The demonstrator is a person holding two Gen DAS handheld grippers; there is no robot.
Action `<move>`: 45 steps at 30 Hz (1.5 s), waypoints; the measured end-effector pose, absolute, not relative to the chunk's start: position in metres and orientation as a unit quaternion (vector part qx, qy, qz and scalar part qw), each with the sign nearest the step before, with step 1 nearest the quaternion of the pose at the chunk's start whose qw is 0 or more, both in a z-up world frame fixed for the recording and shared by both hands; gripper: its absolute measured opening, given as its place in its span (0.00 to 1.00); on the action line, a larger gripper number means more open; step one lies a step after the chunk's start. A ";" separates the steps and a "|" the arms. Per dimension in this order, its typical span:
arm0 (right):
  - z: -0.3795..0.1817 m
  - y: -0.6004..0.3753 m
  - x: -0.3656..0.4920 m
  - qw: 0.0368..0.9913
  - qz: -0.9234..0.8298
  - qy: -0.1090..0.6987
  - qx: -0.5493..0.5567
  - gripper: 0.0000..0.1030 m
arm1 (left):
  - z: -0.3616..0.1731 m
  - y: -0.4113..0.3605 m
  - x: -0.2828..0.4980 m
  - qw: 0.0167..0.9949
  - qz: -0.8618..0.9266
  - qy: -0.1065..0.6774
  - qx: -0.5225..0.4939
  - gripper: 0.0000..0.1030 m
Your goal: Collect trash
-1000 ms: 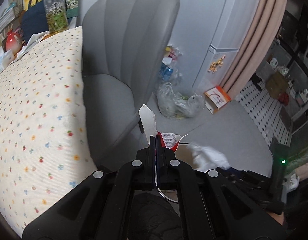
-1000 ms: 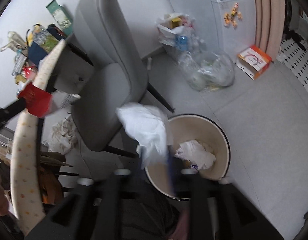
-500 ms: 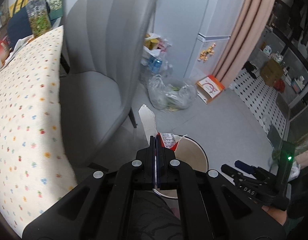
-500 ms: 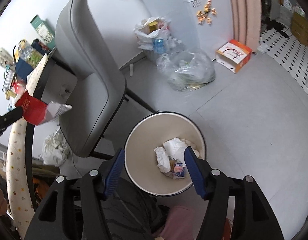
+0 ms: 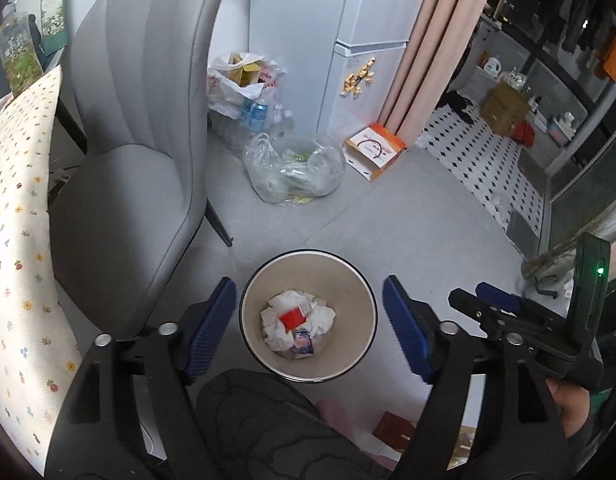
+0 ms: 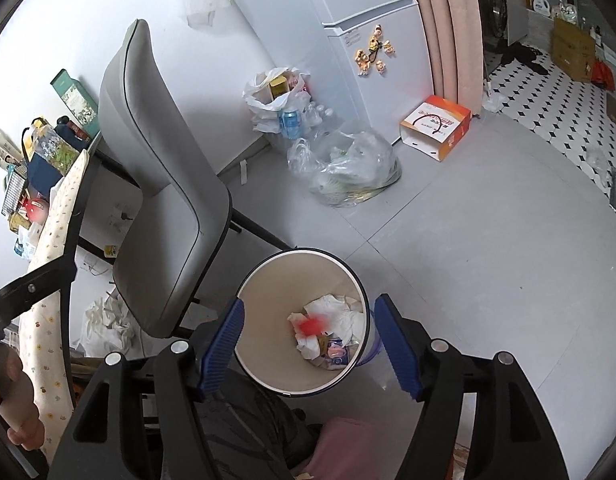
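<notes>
The left claw (image 5: pixel 308 320) has just sprung apart and is now released, nothing between its blue pads; the red carton (image 5: pixel 291 317) it pinched half a second ago now lies in the bin (image 5: pixel 308 264) directly below, on top of the crumpled tissues (image 5: pixel 320 312); the right claw (image 6: pixel 308 340) has also been widening and hangs released and empty over the same bin, its own tissue already dropped among the rest; judged from this, both pieces of trash are delivered and the next pick-up would be on the bench (image 5: pixel 16 240) to the left; both claws tilt steeply down at the bin from above the person's knee (image 5: pixel 268 420); beyond stand the grey chair (image 5: pixel 140 140), a clear bag (image 5: pixel 296 172) and the fridge (image 5: pixel 348 40).
</notes>
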State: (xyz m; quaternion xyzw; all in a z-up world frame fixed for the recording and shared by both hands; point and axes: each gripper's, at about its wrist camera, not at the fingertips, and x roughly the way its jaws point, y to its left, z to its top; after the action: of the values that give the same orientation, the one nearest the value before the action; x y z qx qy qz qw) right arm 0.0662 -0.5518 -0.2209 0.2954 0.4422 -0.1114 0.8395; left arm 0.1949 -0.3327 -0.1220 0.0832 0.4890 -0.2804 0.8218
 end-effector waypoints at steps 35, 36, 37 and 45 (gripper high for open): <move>-0.050 -0.424 0.062 0.922 -0.076 0.348 0.153 0.93 | 0.001 -0.138 0.150 0.925 -0.161 0.340 -0.053 0.94; -0.045 -0.419 0.063 0.922 -0.076 0.348 0.150 0.93 | 0.004 -0.133 0.147 0.927 -0.157 0.336 -0.056 0.94; -0.042 -0.415 0.063 0.924 -0.076 0.346 0.147 0.92 | 0.006 -0.128 0.145 0.930 -0.152 0.330 -0.060 0.94; -0.015 -0.373 0.059 0.937 -0.044 0.329 0.112 0.92 | 0.030 -0.084 0.117 0.947 -0.124 0.284 -0.084 0.94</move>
State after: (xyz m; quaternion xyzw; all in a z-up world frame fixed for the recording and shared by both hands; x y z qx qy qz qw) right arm 0.0592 -0.3729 -0.0152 0.1121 0.3292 -0.0443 0.9366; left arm 0.1165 -0.0837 0.0301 -0.0844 0.2843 -0.1242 0.9469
